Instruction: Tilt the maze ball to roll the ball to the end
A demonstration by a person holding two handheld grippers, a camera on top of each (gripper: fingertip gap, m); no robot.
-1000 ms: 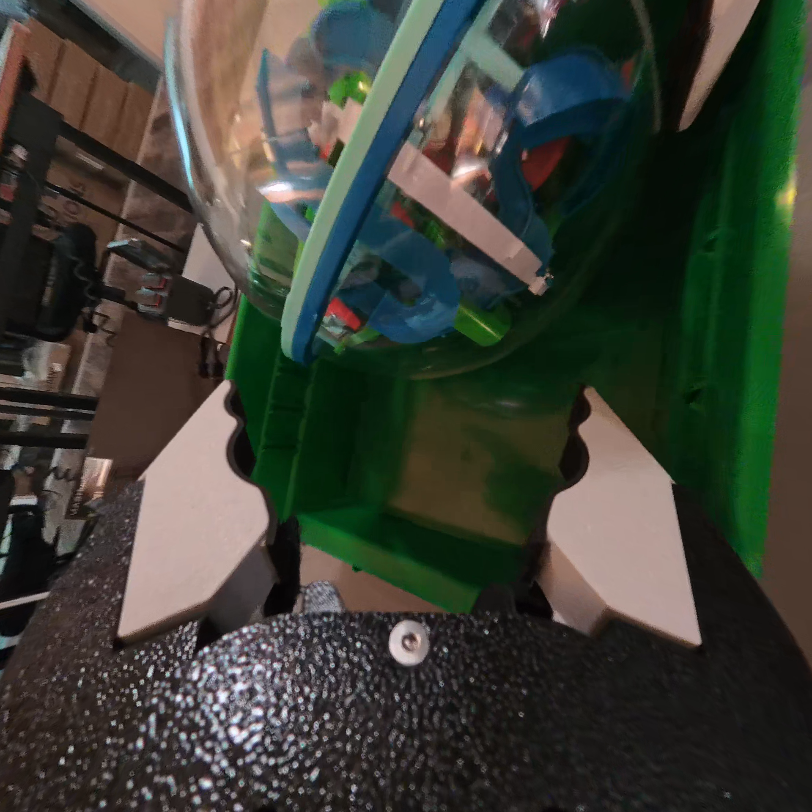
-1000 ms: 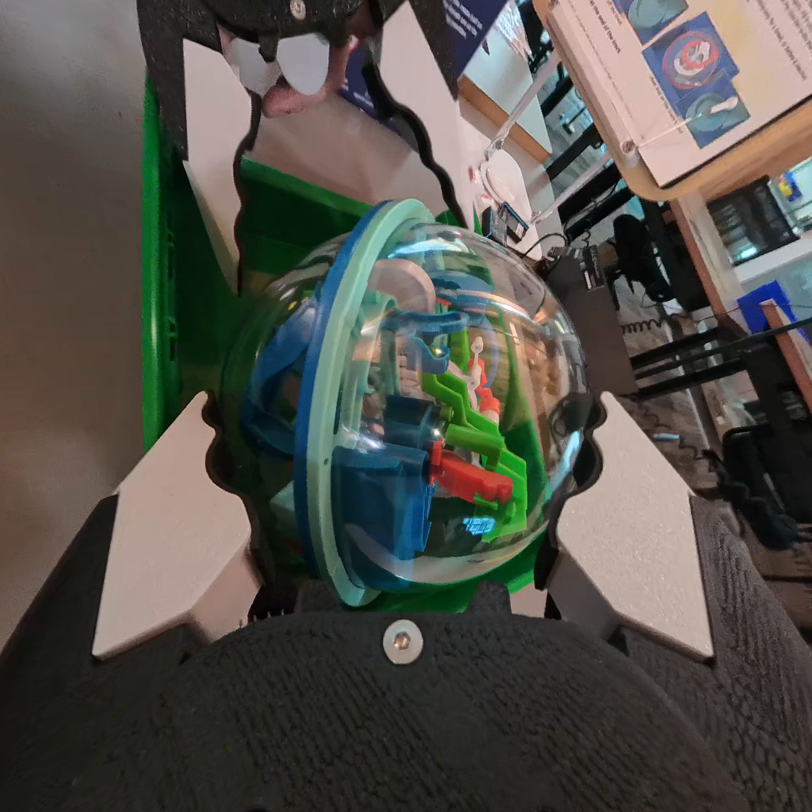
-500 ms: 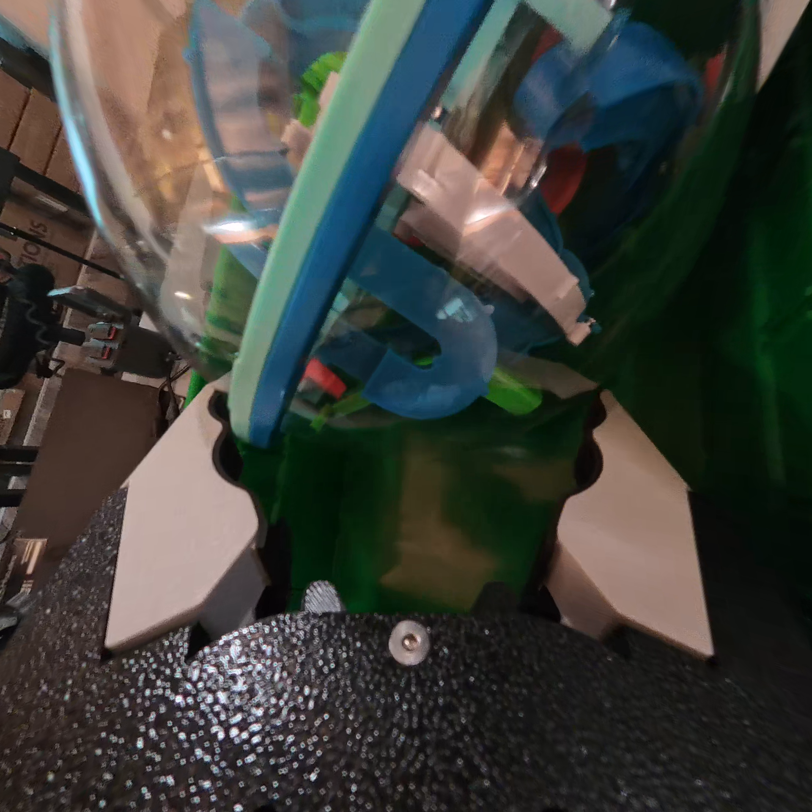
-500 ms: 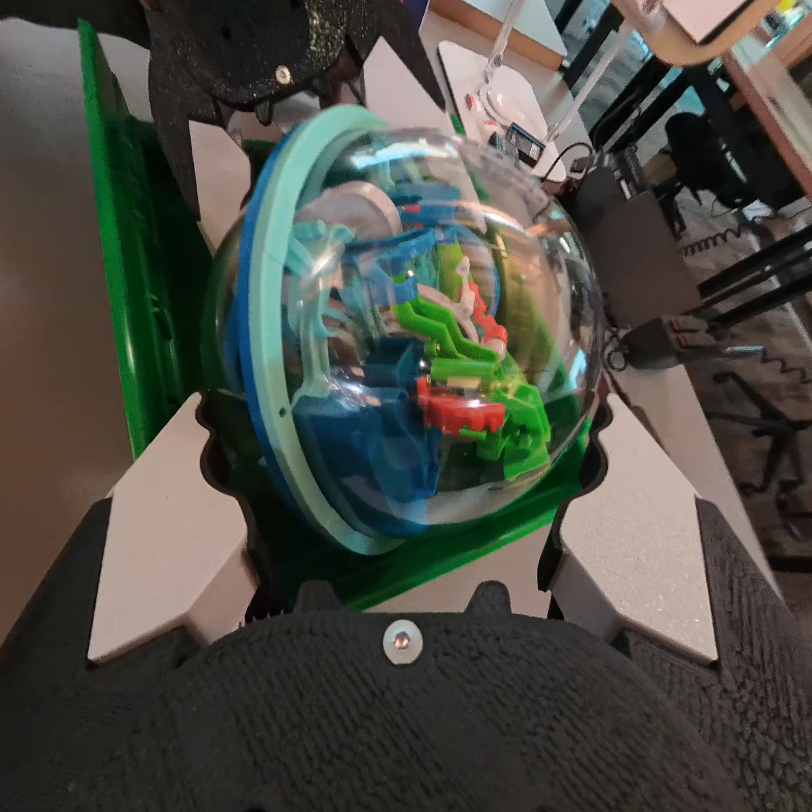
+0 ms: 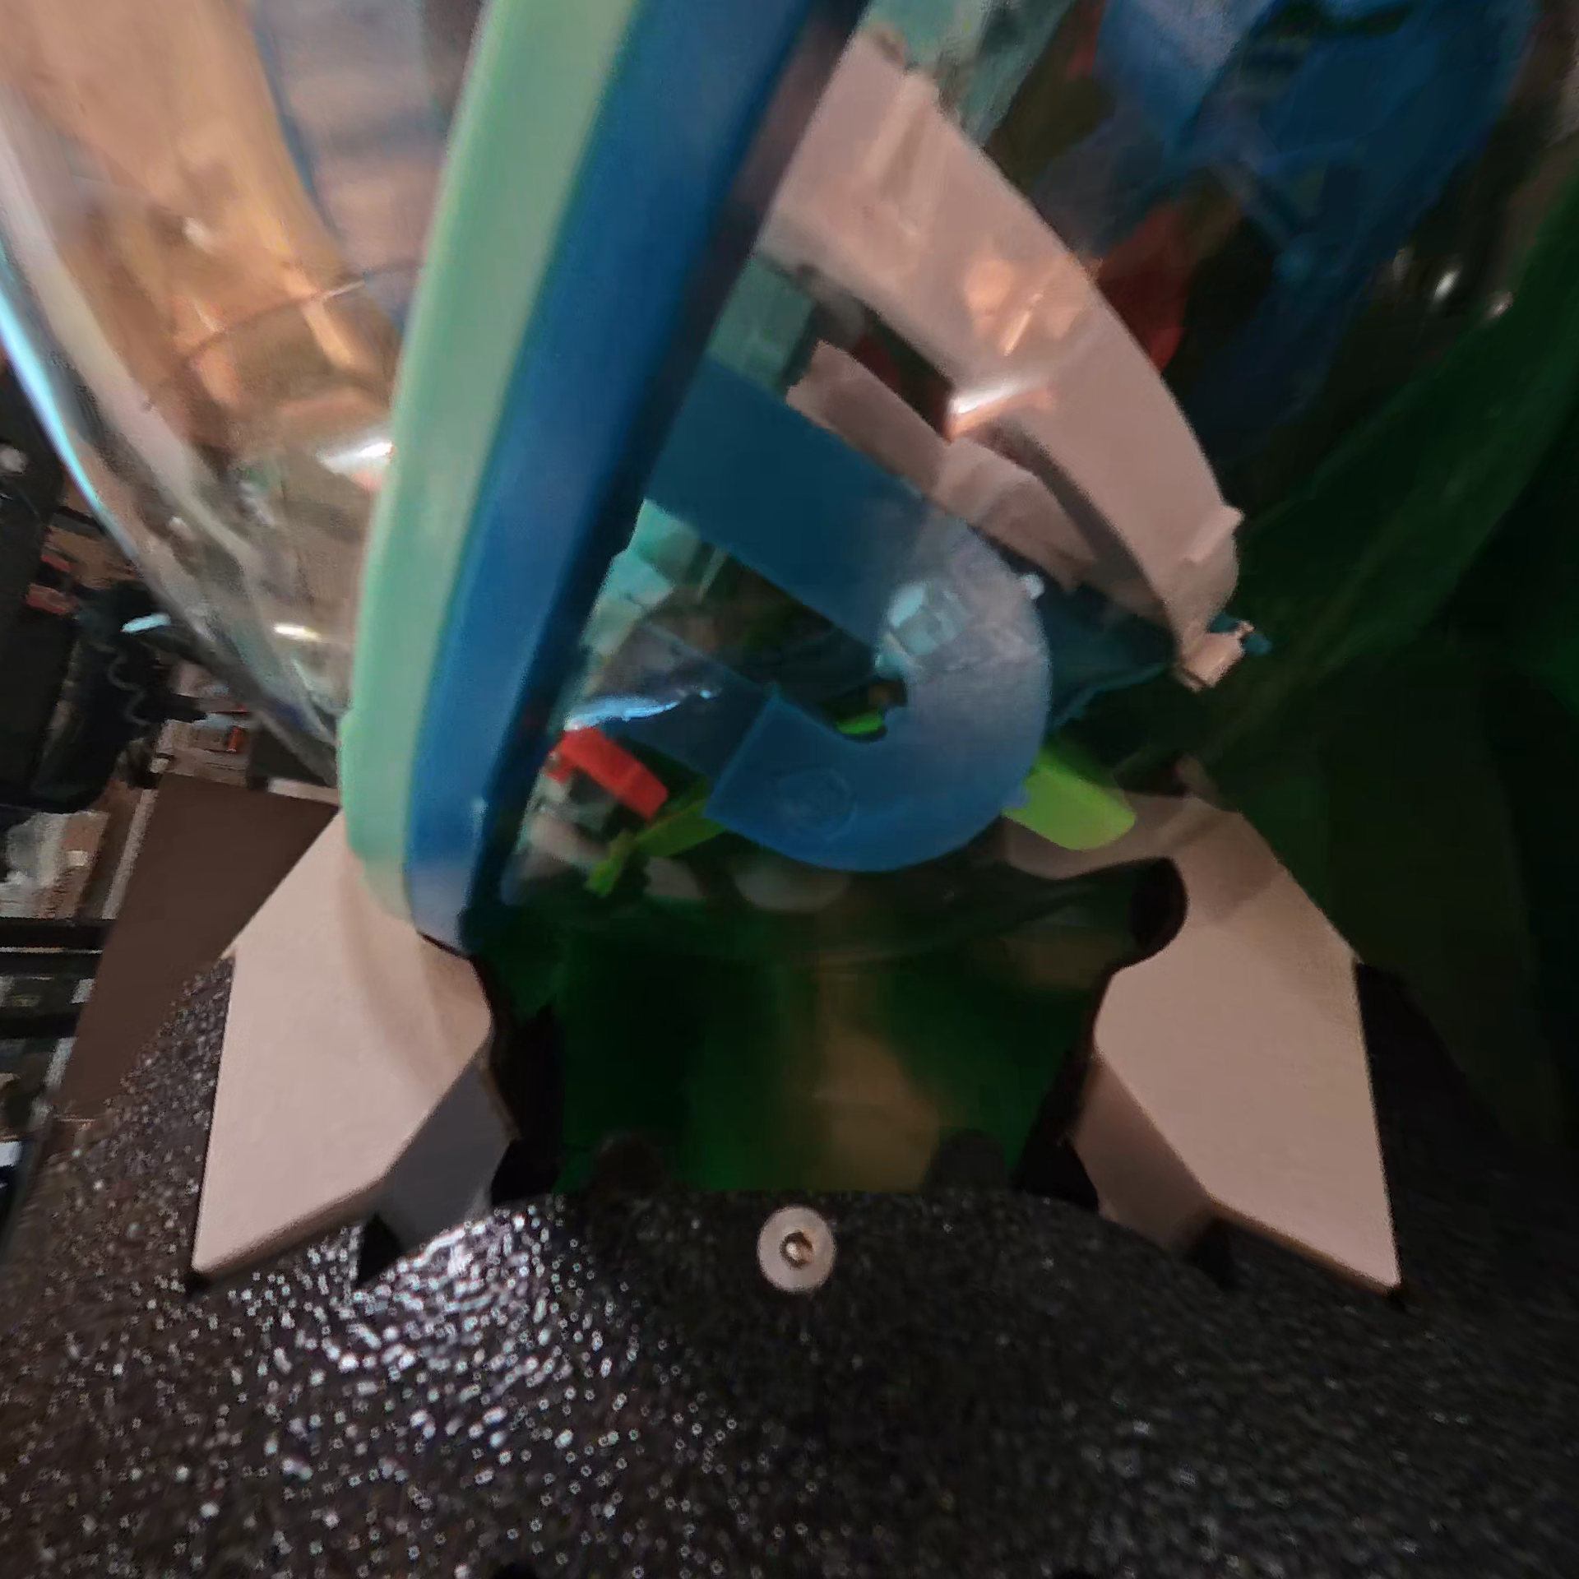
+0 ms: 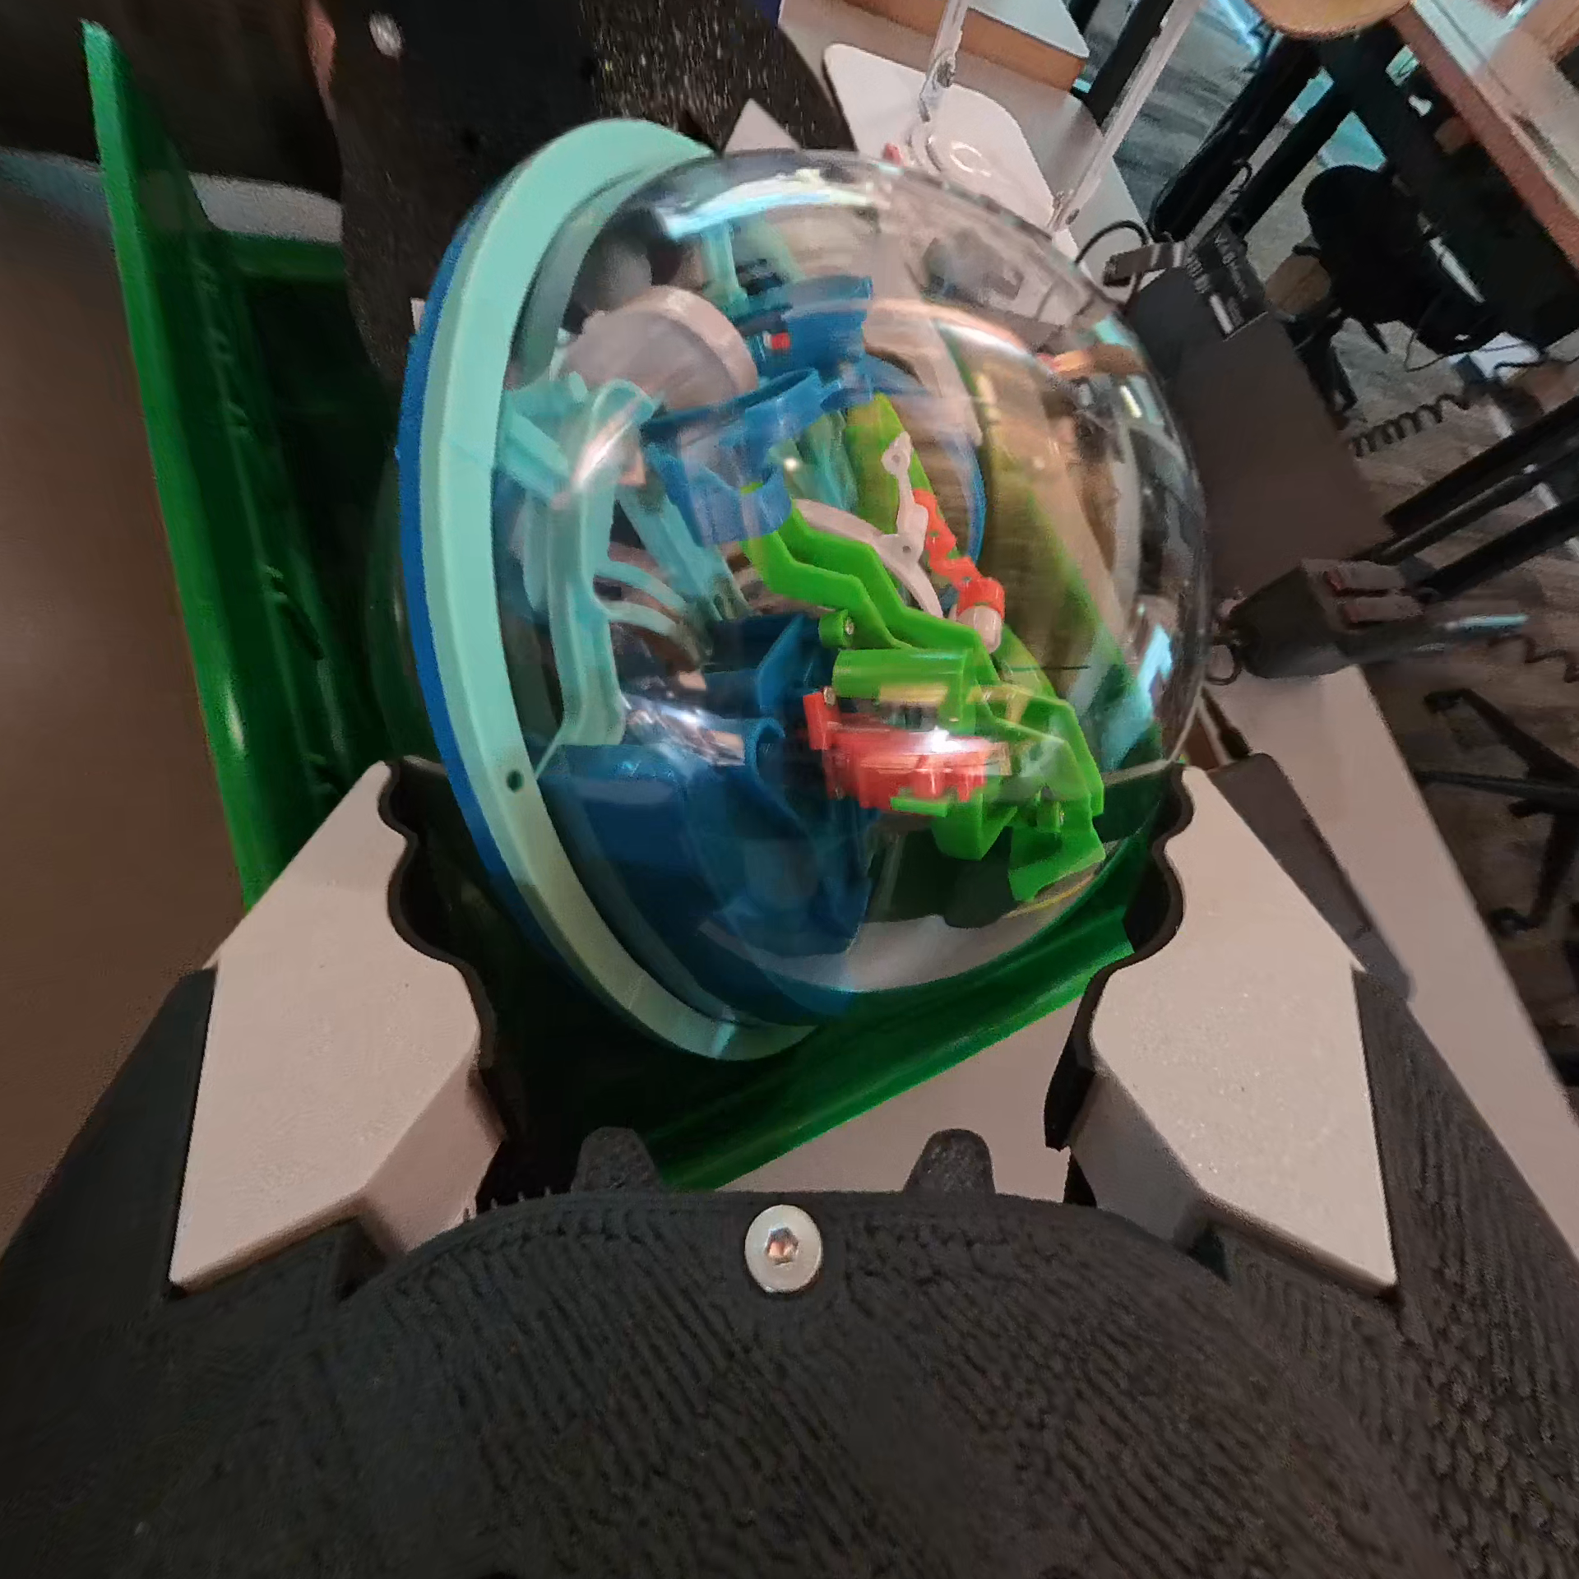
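Observation:
The maze ball (image 6: pixel 769 598) is a clear sphere with a mint and blue ring and blue, green and red tracks inside. It sits on a green tray (image 6: pixel 214 513). My right gripper (image 6: pixel 782 786) is open, with the ball's lower part between its fingertips, and I see no firm press. My left gripper (image 5: pixel 786 889) is open on the opposite side. The ball (image 5: pixel 769 513) fills its view just above its fingertips, over the green tray (image 5: pixel 1410 769). The left gripper's black body (image 6: pixel 513 128) shows behind the ball. I cannot make out the small ball inside.
A pale table (image 6: pixel 1324 812) runs to the right, with a black power adapter (image 6: pixel 1333 615) and cables on it. A clear stand on a white base (image 6: pixel 940 102) is behind the ball. Chairs and dark frames stand at the far right, and shelving (image 5: pixel 68 598) is on the left. The grippers' ends are close to 11 cm from one another.
Both grippers have moved closer to the maze ball, which now looks larger in both views. The left jaws have spread wider. The right view has tilted down towards the table.

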